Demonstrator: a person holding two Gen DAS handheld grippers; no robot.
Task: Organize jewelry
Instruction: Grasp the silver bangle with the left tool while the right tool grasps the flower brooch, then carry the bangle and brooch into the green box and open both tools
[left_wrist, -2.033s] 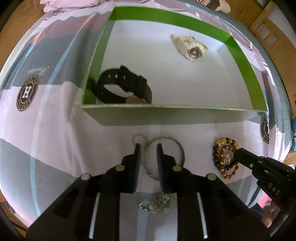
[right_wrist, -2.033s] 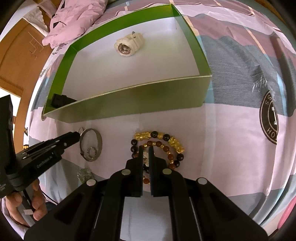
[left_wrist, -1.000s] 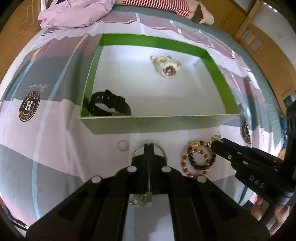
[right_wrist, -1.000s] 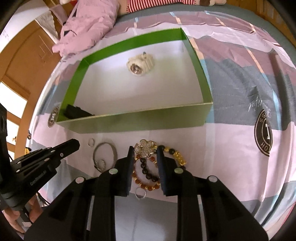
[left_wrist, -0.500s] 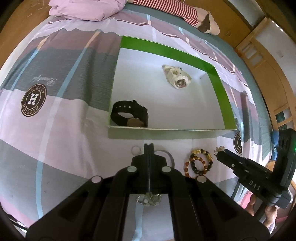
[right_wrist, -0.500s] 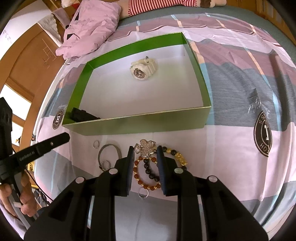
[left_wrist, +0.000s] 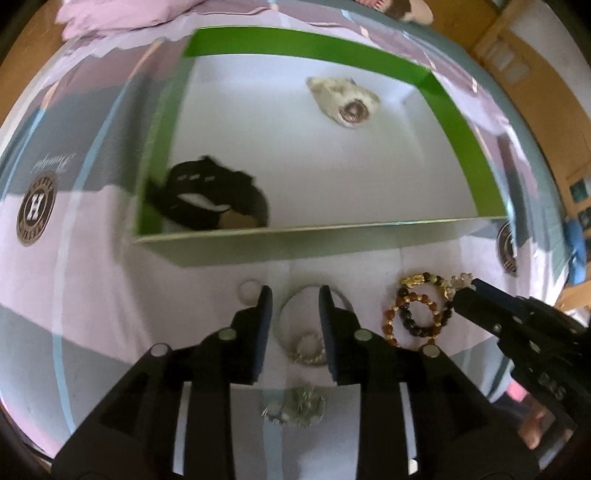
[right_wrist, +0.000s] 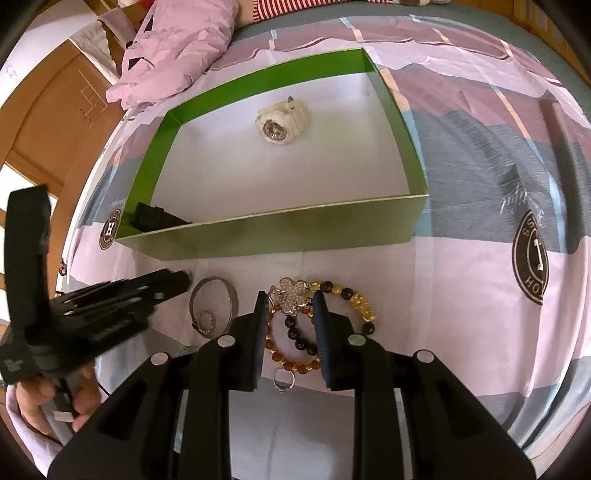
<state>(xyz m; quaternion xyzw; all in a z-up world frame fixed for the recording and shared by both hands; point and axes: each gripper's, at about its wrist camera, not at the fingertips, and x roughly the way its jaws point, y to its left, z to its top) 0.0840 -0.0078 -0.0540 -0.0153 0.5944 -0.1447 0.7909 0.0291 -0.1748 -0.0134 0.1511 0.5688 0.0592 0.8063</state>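
A green box (right_wrist: 280, 232) with a white floor holds a white watch (right_wrist: 282, 118) and a black watch (left_wrist: 210, 199). In front of it on the bedspread lie a silver bangle (left_wrist: 314, 325), a small ring (left_wrist: 248, 290) and bead bracelets (right_wrist: 325, 332). My left gripper (left_wrist: 294, 299) is open, its fingers either side of the bangle's far rim. My right gripper (right_wrist: 290, 301) holds a pearly flower brooch (right_wrist: 291, 295) at its tips, just over the bracelets. Another ring (right_wrist: 283, 382) lies under the right gripper.
A crystal piece (left_wrist: 295, 406) lies under the left gripper. A pink garment (right_wrist: 177, 55) is bunched behind the box. A hand (right_wrist: 55, 398) grips the left tool. Wooden furniture stands beyond the bed at both sides.
My left gripper was shut and higher; it has opened and dropped closer to the bangle. The right gripper still has the brooch and has barely moved.
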